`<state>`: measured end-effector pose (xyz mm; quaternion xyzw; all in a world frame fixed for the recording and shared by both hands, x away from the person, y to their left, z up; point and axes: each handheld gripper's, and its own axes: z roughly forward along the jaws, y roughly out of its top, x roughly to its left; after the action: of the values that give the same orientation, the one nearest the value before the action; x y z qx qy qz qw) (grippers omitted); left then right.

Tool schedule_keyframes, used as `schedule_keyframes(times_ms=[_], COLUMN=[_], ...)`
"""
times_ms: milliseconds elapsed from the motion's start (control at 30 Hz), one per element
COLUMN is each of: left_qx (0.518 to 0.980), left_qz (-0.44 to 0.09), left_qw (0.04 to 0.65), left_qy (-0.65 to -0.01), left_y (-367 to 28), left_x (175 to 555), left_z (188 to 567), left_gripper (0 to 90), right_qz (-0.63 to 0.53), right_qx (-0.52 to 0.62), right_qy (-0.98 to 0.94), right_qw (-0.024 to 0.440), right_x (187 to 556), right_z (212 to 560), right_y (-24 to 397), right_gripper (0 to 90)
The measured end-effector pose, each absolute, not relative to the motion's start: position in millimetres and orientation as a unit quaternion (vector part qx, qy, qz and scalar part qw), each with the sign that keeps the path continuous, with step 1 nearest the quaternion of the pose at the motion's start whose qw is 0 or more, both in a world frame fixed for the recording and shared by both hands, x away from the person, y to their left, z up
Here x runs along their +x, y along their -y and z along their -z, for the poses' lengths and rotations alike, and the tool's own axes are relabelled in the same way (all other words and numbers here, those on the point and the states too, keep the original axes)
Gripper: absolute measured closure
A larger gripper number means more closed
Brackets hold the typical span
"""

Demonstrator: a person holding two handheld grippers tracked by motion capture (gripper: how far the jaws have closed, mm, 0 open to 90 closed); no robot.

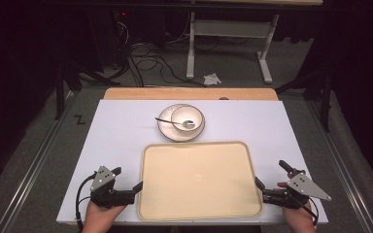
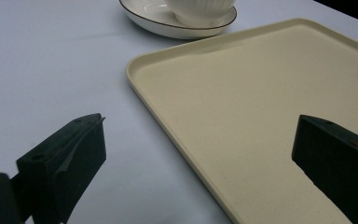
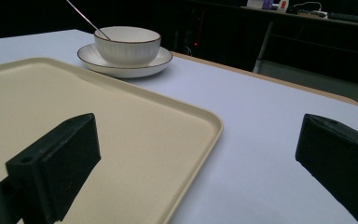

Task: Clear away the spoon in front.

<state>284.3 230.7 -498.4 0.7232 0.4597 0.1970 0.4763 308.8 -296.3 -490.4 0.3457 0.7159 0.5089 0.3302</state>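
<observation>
A cream tray (image 1: 199, 179) lies empty on the near half of the white table. Beyond its far edge a white bowl (image 1: 188, 118) stands on a saucer (image 1: 165, 127), with a spoon (image 1: 172, 121) resting in it. My left gripper (image 1: 127, 178) is at the tray's near left corner, open, with the tray's left rim (image 2: 168, 121) running between the jaws of the gripper (image 2: 200, 126). My right gripper (image 1: 272, 175) is at the near right corner, also open (image 3: 199, 123), straddling the right rim (image 3: 200, 140). Neither pair of pads touches the tray. The bowl (image 3: 128, 44) and spoon handle (image 3: 86, 18) stand farther off.
The white table cover (image 1: 121, 131) ends at a wooden strip (image 1: 189, 93) on the far side. Beyond it, cables (image 1: 145, 63) and another table's legs (image 1: 190, 48) sit on the grey floor. Metal rails (image 1: 34, 170) run along both sides.
</observation>
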Motion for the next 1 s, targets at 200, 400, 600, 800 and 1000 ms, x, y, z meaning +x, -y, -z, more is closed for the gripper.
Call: schedule_keyframes(times_ms=[200, 400, 600, 800, 1000], left_qx=[0.722, 0.720, 0.714, 0.716, 0.714], left_qz=[-0.212, -0.212, -0.218, -0.221, -0.209], left_qw=[0.474, 0.475, 0.483, 0.484, 0.486], left_qy=[-0.458, -0.459, -0.458, -0.452, -0.459], left_y=[-228.4, -226.9, -223.9, -220.8, -223.8], left_x=[283.5, 283.0, 288.7, 299.8, 315.6], left_z=[497.1, 494.5, 484.4, 473.7, 467.2], left_gripper=[6.3, 4.3, 5.3, 5.3, 5.4], right_qz=[-0.509, -0.519, -0.516, -0.513, -0.504], right_qx=[0.342, 0.334, 0.335, 0.336, 0.335], right_qy=[-0.717, -0.714, -0.716, -0.720, -0.727], right_qw=[0.330, 0.330, 0.329, 0.325, 0.325], right_x=[308.7, 307.2, 305.8, 306.9, 307.4], right_z=[490.1, 488.8, 488.9, 489.7, 491.1], right_y=[296.3, 296.6, 293.1, 291.1, 290.4], right_gripper=[0.3, 0.4, 0.4, 0.4, 0.4])
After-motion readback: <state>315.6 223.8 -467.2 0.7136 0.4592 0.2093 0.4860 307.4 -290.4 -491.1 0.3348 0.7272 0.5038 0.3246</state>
